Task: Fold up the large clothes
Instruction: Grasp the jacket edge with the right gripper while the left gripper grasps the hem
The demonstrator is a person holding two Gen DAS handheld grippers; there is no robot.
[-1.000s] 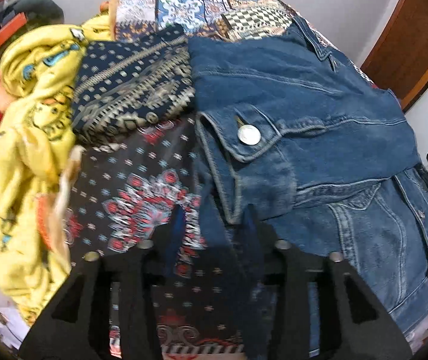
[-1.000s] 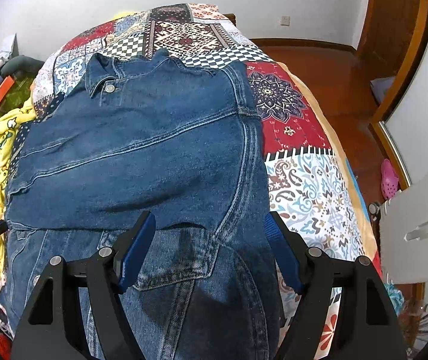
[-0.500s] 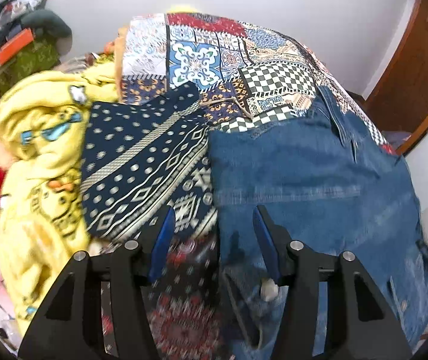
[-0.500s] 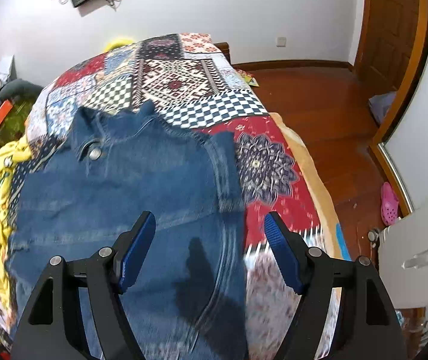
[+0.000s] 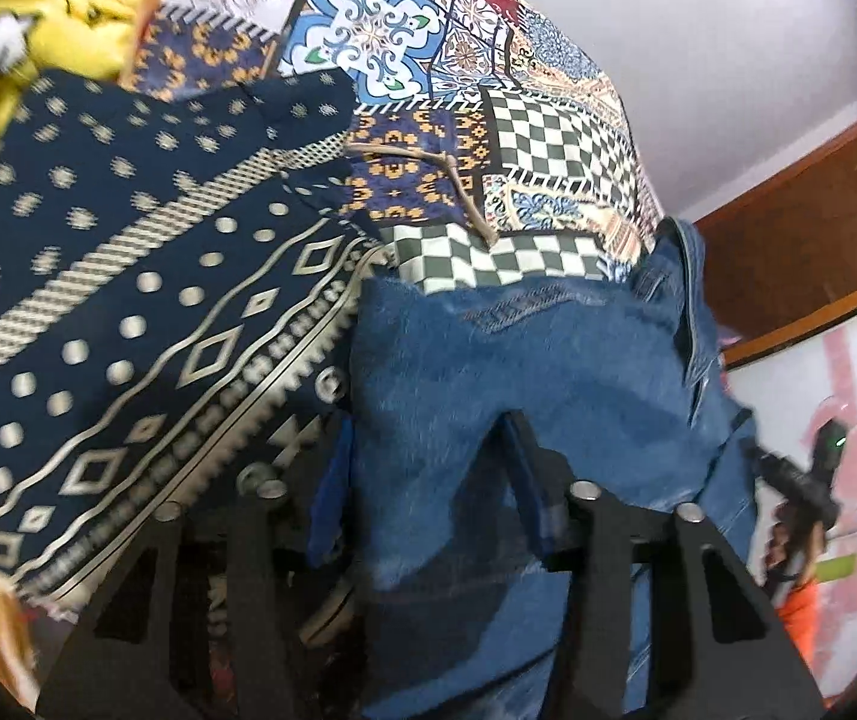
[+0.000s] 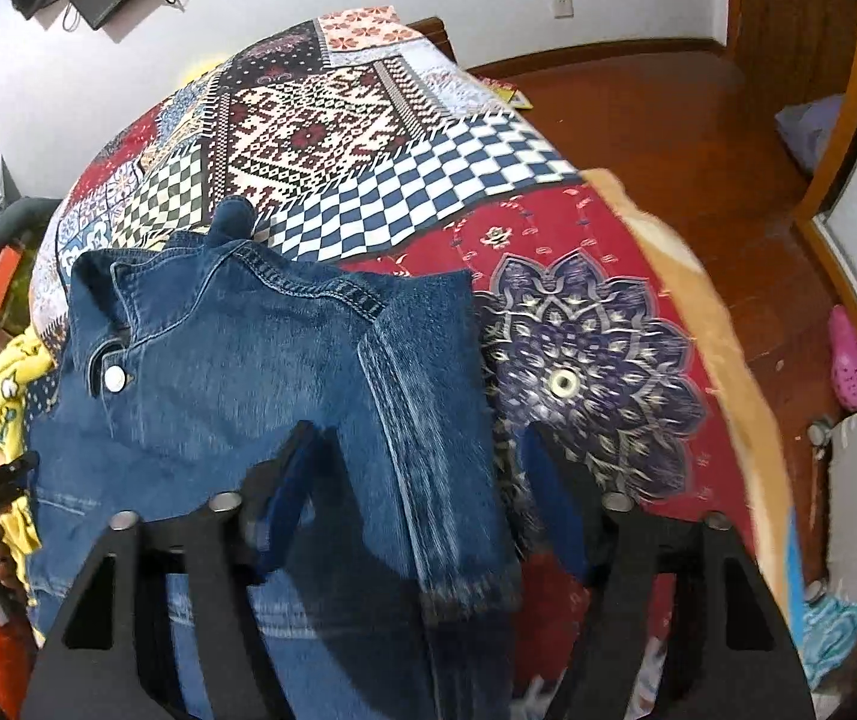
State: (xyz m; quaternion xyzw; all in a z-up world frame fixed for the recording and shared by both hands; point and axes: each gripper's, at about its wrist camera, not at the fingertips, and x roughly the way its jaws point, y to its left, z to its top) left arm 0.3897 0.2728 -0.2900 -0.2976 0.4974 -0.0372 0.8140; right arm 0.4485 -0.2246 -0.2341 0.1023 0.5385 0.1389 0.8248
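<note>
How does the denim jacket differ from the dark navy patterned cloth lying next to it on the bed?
The denim jacket is plain blue with stitched seams; the navy patterned cloth carries cream dots, diamonds and stripes. The jacket shows a collar and a metal button; the cloth shows neither. The jacket's edge sits between the left gripper fingers; the cloth lies beside them. Both rest on the patchwork bedspread.

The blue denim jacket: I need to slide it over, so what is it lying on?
The blue denim jacket lies on the patchwork bedspread, beside a navy patterned cloth. Whatever lies beneath its middle is covered.
</note>
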